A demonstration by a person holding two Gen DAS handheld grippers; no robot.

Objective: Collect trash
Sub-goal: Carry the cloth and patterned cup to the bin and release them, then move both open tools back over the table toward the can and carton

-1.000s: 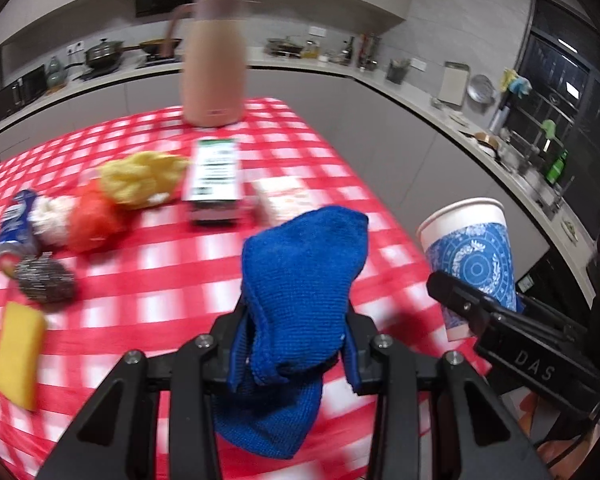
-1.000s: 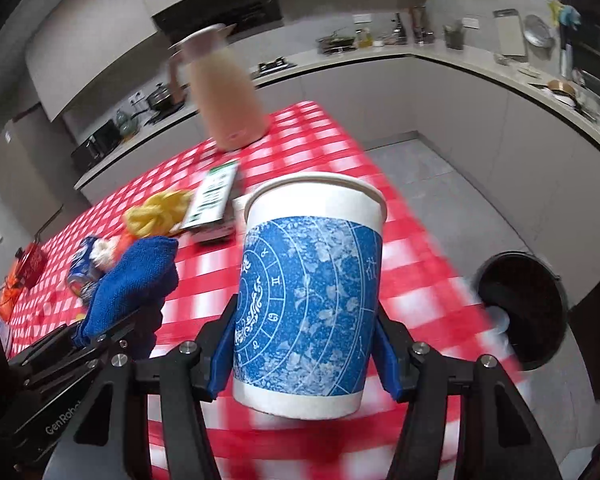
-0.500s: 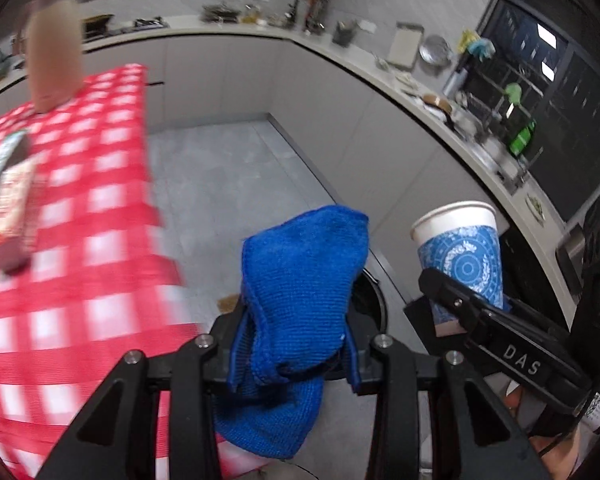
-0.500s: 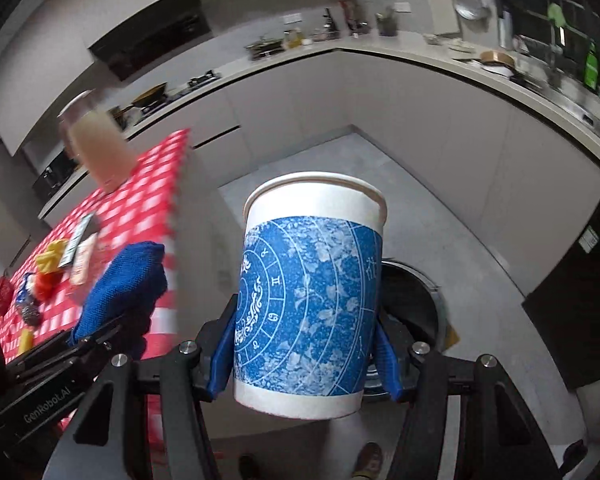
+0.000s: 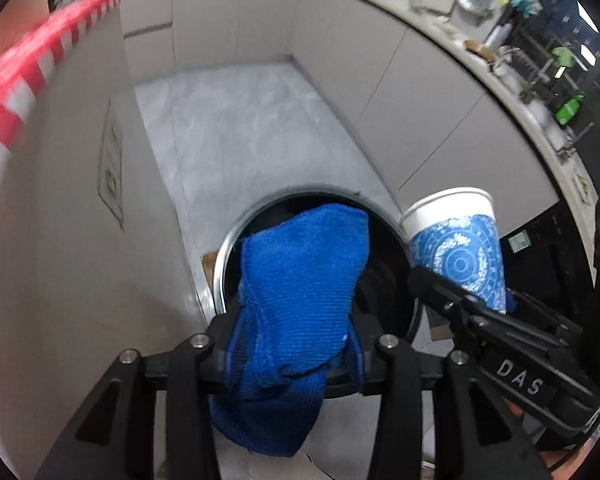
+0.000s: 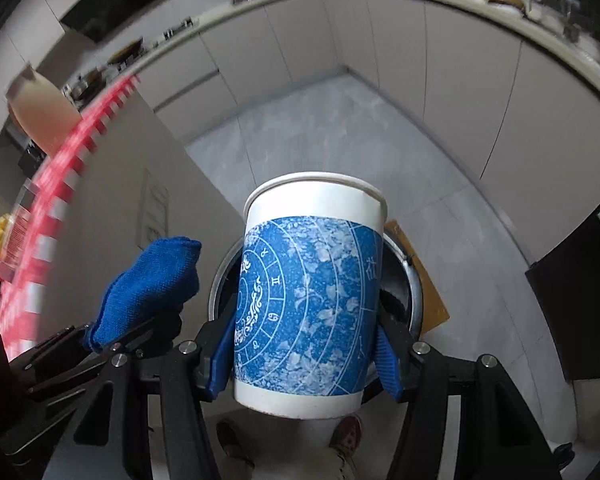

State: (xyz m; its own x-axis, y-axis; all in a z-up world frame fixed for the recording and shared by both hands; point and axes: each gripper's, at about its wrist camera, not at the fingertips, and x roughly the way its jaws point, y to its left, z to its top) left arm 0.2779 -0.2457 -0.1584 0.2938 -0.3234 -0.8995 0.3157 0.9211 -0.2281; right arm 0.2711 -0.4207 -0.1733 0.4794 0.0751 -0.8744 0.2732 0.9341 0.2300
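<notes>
My blue cloth (image 5: 300,296) hides most of the bin's (image 5: 224,256) dark mouth. My paper cup (image 6: 312,292) covers the bin's middle too. The checked tablecloth (image 5: 8,92) is smeared with blur.

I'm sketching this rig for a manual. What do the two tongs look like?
Both are matte black frames with angular linkage arms joined by silver round screws. The left tongs and the right tongs carry blue ribbed pads on the inner faces of their fingers. White "DAS" lettering marks the side of the right one. No cables or sleeves show.
</notes>
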